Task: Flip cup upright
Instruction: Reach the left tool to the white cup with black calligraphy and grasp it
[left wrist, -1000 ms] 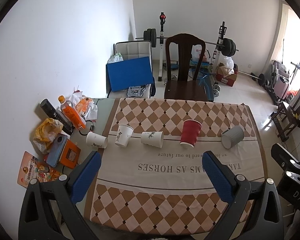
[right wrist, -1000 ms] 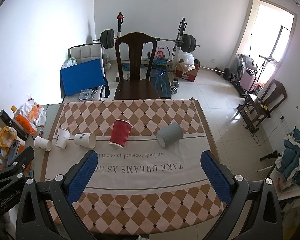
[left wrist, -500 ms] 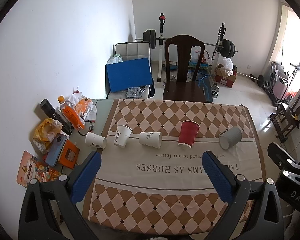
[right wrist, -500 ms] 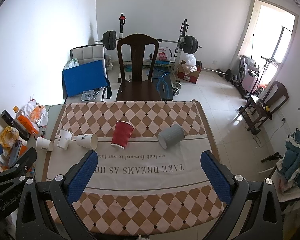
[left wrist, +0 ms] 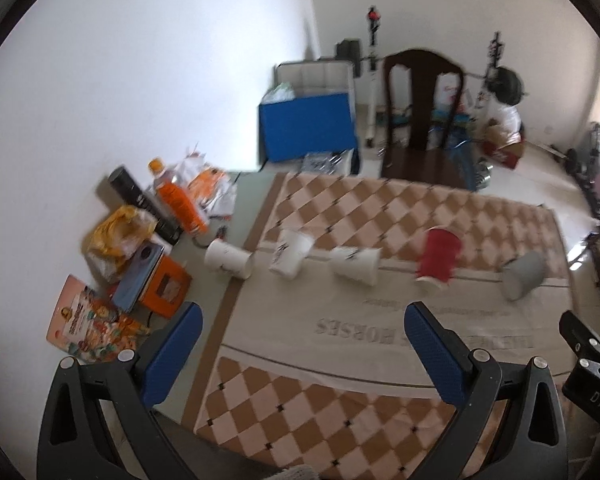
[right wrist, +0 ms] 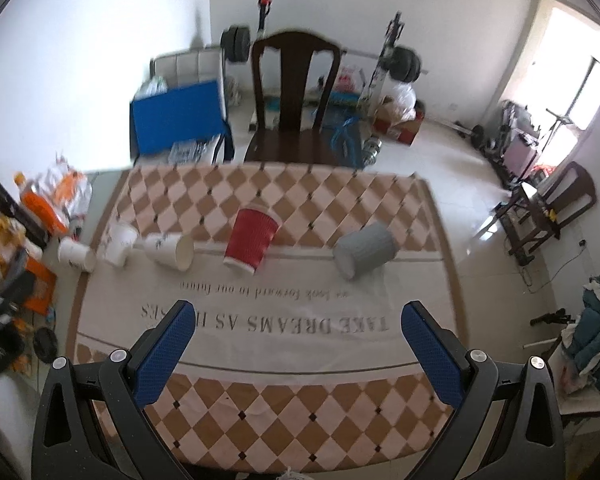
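Several cups lie in a row across the table. From the left: a white cup point(left wrist: 228, 258) on its side, a white cup point(left wrist: 291, 256) tilted, a white cup point(left wrist: 356, 265) on its side, a red ribbed cup point(left wrist: 438, 259) tilted, and a grey ribbed cup point(left wrist: 525, 274) on its side. The red cup point(right wrist: 252, 243) and grey cup point(right wrist: 365, 249) also show in the right wrist view. My left gripper point(left wrist: 300, 350) is open and empty, well short of the cups. My right gripper point(right wrist: 296, 346) is open and empty above the cloth's near half.
A checkered cloth point(right wrist: 260, 336) with printed words covers the table. Bottles, bags and a booklet point(left wrist: 140, 248) clutter the table's left end by the wall. A dark wooden chair point(right wrist: 292, 104) stands behind the table. Weights and a blue box sit on the floor beyond.
Both grippers have moved forward and lower toward the cups, so the row looks larger. The left view has swung left. No cup has moved.
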The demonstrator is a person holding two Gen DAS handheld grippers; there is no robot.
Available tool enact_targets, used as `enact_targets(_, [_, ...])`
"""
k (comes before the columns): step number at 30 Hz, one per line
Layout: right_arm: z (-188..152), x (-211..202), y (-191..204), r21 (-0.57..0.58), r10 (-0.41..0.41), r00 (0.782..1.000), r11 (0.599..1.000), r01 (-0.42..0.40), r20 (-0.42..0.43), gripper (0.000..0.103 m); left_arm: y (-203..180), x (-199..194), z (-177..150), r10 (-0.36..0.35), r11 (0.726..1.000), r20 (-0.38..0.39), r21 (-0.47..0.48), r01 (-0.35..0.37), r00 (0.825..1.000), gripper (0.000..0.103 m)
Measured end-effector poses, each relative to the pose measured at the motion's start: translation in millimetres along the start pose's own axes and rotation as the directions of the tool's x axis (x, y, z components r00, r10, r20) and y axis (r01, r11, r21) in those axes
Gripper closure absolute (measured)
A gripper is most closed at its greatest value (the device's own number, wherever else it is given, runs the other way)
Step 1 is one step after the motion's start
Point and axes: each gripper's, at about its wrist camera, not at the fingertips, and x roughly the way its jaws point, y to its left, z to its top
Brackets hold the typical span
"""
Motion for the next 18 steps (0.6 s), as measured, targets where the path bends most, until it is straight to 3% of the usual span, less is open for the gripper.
enact_targets(6, [-11, 103, 49, -0.044, 0.014, 0.984, 0.999, -0.022, -0.180, 0.000, 37, 88, -10, 0.056, 0.998, -0.138, 0.001, -0.057, 0.989, 0.000])
enact_targets(10, [-22, 170, 96, -0.076, 0.010, 0.962, 0.997, -0.032, -0.272, 0.000, 61, 155, -5, 0.064, 0.998, -0.237, 0.002, -0.065, 0.970, 0.000])
enact_targets(14, [-25, 223, 135, -0.075, 0.026, 0.940, 0.996, -0.055, -0.342, 0.001, 72, 216, 6, 0.054, 0.998, -0.318, 0.031, -0.047, 0.947, 0.000])
enact_targets(18, [-24, 271, 168, -0.063, 0.020, 0.917, 0.997, -0.049, -0.399, 0.006, 71, 264, 20, 0.031, 0.997, -0.346, 0.078, -0.005, 0.938, 0.003])
